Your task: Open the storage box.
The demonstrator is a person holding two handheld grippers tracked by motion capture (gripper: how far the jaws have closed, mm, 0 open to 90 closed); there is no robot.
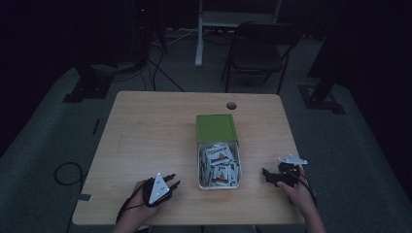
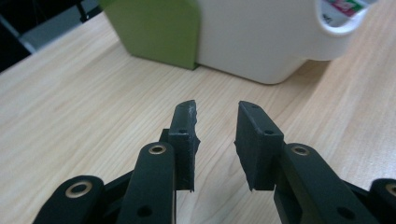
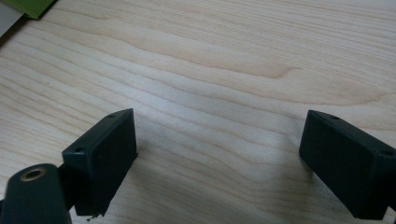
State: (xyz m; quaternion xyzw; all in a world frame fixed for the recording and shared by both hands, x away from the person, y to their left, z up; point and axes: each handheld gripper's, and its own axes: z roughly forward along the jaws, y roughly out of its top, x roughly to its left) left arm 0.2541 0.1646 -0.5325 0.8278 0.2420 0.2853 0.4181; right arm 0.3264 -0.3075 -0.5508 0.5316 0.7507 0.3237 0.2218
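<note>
Box [image 1: 218, 165]: one white, round-cornered plastic container at the table's [image 1: 145, 141] middle, packed with small printed packets [image 1: 219, 166], its flat green lid [image 1: 216, 127] just behind it. I hold my left gripper [image 1: 171, 180] left of it and my right gripper [image 1: 266, 174] right of it, apart from it. Both pairs of matte black jaws gape empty over pale woodgrain, the right wider.

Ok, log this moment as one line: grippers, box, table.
left gripper: open, empty, left of box | right gripper: open wide, empty, right of box | white box: packets inside, green lid open | wooden table
</note>
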